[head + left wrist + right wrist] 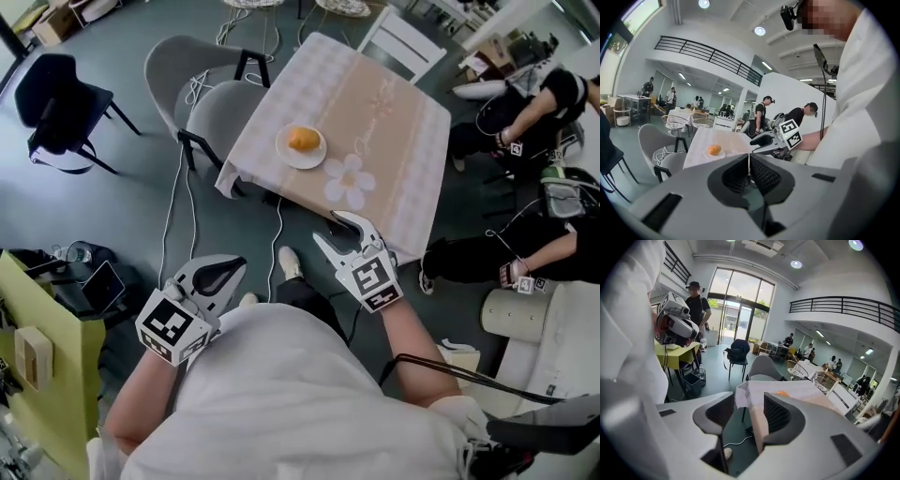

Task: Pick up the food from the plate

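Food (302, 139), a rounded orange piece, sits on a small white plate (289, 156) close to the left edge of the bench (384, 122), well apart from both grippers, so the pick-up itself has not begun. The right gripper (327, 229) hangs by the bench's near edge with its jaws moderately apart and nothing between them. The left gripper (236, 266) is lower and off to the side, jaws pressed together and empty. The likeliest trouble, I judge, is the roundness of the piece: jaws meeting it off-centre could squirt it sideways off the plate. The plate itself could also skid on the cloth (242, 161) toward the nearby drop beside the grey chair (217, 111). The present gap may prove too narrow, so the piece could get shoved rather than straddled. A cable (278, 230) on the floor by the feet could catch a step on the way in.
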A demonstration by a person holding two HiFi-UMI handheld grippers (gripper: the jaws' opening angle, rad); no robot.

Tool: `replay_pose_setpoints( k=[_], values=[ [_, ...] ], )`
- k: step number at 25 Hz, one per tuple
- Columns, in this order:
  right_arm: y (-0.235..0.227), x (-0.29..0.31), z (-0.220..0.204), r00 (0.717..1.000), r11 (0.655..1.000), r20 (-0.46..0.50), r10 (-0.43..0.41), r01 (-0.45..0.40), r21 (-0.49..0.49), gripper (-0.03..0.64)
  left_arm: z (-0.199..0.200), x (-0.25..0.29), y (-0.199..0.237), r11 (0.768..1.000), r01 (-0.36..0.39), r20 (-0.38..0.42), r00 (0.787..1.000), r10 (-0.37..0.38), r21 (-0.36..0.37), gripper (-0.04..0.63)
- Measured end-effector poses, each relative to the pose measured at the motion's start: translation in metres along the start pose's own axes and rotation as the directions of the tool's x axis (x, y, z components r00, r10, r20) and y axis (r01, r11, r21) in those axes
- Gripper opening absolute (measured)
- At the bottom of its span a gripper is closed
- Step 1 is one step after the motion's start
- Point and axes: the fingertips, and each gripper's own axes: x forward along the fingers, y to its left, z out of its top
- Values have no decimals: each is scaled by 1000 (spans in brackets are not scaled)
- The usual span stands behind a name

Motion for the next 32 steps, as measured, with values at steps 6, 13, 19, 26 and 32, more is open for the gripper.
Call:
replay_pose_setpoints(
  k=[6, 13, 19, 26, 32],
  values=[
    [-80, 71, -5, 993, 991, -3, 119, -119, -68, 217, 41, 34, 39, 984, -165, 47, 985, 168, -70, 11],
    [-150, 154, -30, 974, 964, -45, 222, -227, -136, 286, 64, 65, 62, 941, -312, 49, 946, 320, -131, 11],
    [-170, 214, -52, 938, 920, -126, 322, -342, -192, 337, 66, 72, 77, 878, -438, 14, 894, 449, -195, 11],
    [-167, 255, -67, 902, 865, -189, 387, -427, -264, 351, 68, 81, 84, 829, -511, -16, 853, 521, -229, 11],
    [-166, 268, -81, 887, 845, -235, 397, -454, -285, 351, 71, 78, 86, 802, -551, -20, 827, 562, -229, 11]
  ],
)
